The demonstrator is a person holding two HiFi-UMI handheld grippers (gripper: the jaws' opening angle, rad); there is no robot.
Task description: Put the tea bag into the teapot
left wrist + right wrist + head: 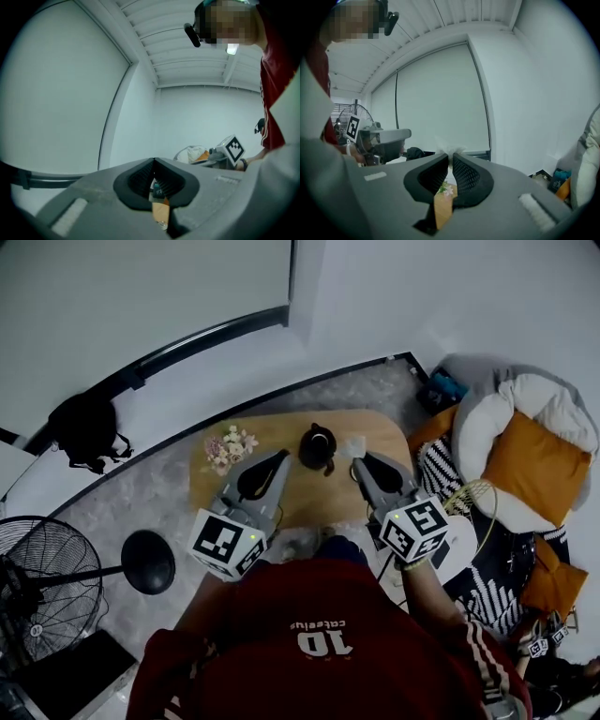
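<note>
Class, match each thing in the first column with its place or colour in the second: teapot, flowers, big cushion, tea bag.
Things:
1 teapot
2 flowers
3 big cushion
4 tea bag

Places or colours:
A orange
B pinched at the tips of the right hand-held gripper
C left end of the table
D middle of the table, dark

Pairs: 1-D, 2-C, 3-A, 4-B
</note>
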